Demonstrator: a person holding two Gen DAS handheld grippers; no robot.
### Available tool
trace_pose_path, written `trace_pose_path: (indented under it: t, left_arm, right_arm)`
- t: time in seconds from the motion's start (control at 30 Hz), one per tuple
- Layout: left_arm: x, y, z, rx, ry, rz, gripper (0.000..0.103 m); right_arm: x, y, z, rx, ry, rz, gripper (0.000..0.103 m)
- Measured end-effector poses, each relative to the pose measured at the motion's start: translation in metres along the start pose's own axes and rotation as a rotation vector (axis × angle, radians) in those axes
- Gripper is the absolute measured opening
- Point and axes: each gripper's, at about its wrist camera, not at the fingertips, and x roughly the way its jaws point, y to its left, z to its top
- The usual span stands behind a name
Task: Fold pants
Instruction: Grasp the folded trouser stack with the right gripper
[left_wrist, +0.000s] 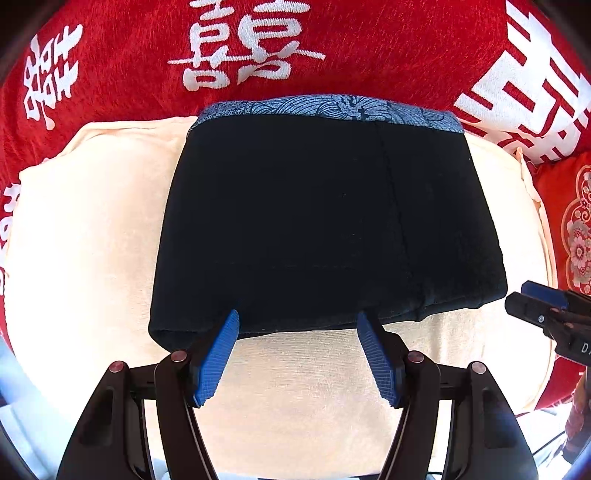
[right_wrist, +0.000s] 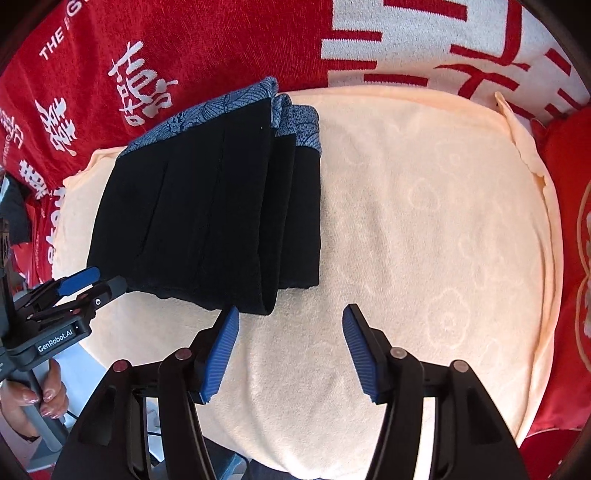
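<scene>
Right up close, the left tool (left_wrist: 297, 321) is spread wide, its blue ribbed pads (left_wrist: 218, 360) parted and gripping nothing, tips hovering at the near edge of the pants (left_wrist: 325, 221). And there they are: a black folded bundle, lying flat on a cream towel (left_wrist: 85, 240), with a blue patterned band (left_wrist: 332, 109) showing along the far edge. Beyond it, a red blanket (left_wrist: 122, 62) with white characters fills the background.

Over to the right-hand camera now. At far left, the person's hand (right_wrist: 35, 393) grips the left tool's handle, and that tool's tips sit at the bundle's near corner. The pants show several stacked layers from this side, resting on the left part of the towel. Moving right, the right tool (right_wrist: 290, 319) is also released, pads apart over bare towel, its left pad just beside the bundle's near right corner. Farther right, a red cushion (right_wrist: 569, 229) with a pale floral motif.
</scene>
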Motion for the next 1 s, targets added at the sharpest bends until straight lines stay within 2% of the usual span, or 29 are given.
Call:
trace_pose_path:
  t: [0.03, 0.07, 0.1, 0.2, 0.5, 0.73, 1.0]
  left_arm:
    - [0.000, 0.000, 0.000, 0.002, 0.002, 0.005, 0.078]
    - [0.000, 0.001, 0.001, 0.001, 0.000, 0.018, 0.094]
    - [-0.001, 0.002, 0.001, 0.000, -0.007, 0.028, 0.098]
    - [-0.001, 0.005, 0.002, 0.008, 0.000, 0.032, 0.098]
    - [0.001, 0.027, 0.006, -0.017, 0.017, 0.021, 0.098]
    - [0.001, 0.049, 0.020, -0.022, -0.007, 0.017, 0.098]
    - [0.013, 0.077, 0.039, -0.111, 0.012, 0.014, 0.098]
  right_arm:
    - [0.000, 0.000, -0.001, 0.005, 0.002, 0.001, 0.066]
    - [0.001, 0.001, -0.001, 0.009, 0.005, 0.001, 0.066]
    - [0.001, 0.001, -0.002, 0.012, 0.006, 0.003, 0.068]
    - [0.000, 0.001, -0.002, 0.028, 0.006, 0.014, 0.076]
    - [-0.004, 0.002, 0.003, 0.039, -0.030, 0.044, 0.088]
    - [-0.001, -0.002, 0.008, 0.057, -0.031, 0.067, 0.089]
    - [0.009, -0.015, 0.006, 0.122, -0.011, 0.093, 0.089]
